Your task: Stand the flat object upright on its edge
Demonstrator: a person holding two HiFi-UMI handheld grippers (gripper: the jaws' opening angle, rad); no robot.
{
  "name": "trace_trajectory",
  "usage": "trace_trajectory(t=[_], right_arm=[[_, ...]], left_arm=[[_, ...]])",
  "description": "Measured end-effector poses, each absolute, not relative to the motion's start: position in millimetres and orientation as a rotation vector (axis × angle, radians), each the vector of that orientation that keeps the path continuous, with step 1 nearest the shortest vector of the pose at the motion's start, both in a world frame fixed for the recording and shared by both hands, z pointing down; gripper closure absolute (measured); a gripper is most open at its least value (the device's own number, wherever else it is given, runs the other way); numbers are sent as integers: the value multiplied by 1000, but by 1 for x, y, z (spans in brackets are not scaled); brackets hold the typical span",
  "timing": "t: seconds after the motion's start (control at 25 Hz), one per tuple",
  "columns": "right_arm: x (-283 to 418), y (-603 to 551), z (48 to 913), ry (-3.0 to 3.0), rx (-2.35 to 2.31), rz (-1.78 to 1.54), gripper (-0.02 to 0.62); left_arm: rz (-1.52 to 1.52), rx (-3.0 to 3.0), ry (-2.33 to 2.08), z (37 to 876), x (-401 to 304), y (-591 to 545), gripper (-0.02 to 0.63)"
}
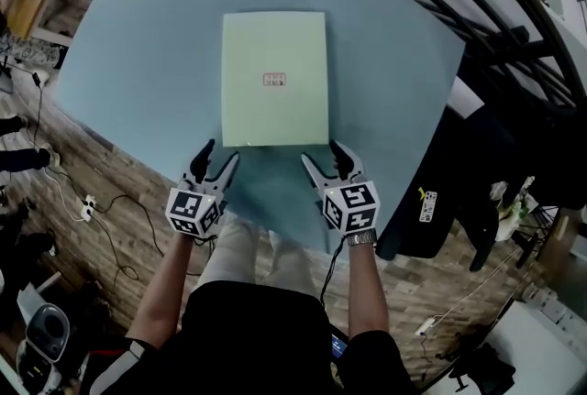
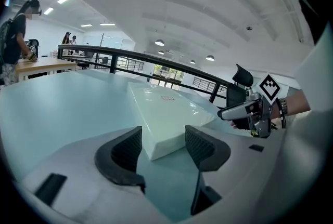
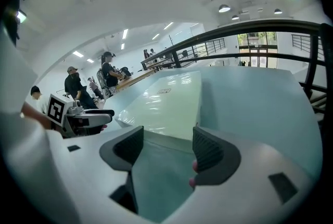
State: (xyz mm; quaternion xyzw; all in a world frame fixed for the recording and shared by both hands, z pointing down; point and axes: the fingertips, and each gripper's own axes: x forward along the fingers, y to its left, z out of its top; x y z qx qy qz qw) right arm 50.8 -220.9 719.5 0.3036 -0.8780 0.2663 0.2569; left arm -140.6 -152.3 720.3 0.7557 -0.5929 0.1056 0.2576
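Jaws of both grippers stand well apart and clamp nothing. The flat object point(image 1: 274, 45), a pale green slab, lies face-down-flat on the blue table point(image 1: 138, 63), not on its edge.

My left gripper point(image 1: 220, 152) sits at the slab's near left corner. In the left gripper view that corner point(image 2: 164, 114) reaches in between the pads of the left gripper point(image 2: 164, 147). The right-hand pad overlaps the slab's edge there, so contact cannot be confirmed; it appears to stand just clear.

My right gripper point(image 1: 321, 153) sits at the near right corner. In the right gripper view the slab's near edge point(image 3: 161, 103) lies just ahead of the gap of the right gripper point(image 3: 167, 147).

A small red mark point(image 1: 274, 80) at the slab's centre is too small to read. The table's near edge is hidden behind both grippers.
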Motion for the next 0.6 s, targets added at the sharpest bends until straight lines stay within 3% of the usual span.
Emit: trace_trajectory(t=[0.28, 0.6], right_arm=[[42, -224, 741, -2335, 729, 707, 270], [43, -232, 759, -2296, 691, 691, 267]], left_arm=[[326, 2042, -1553, 740, -141, -157, 333], [380, 2030, -1524, 758, -137, -162, 333]])
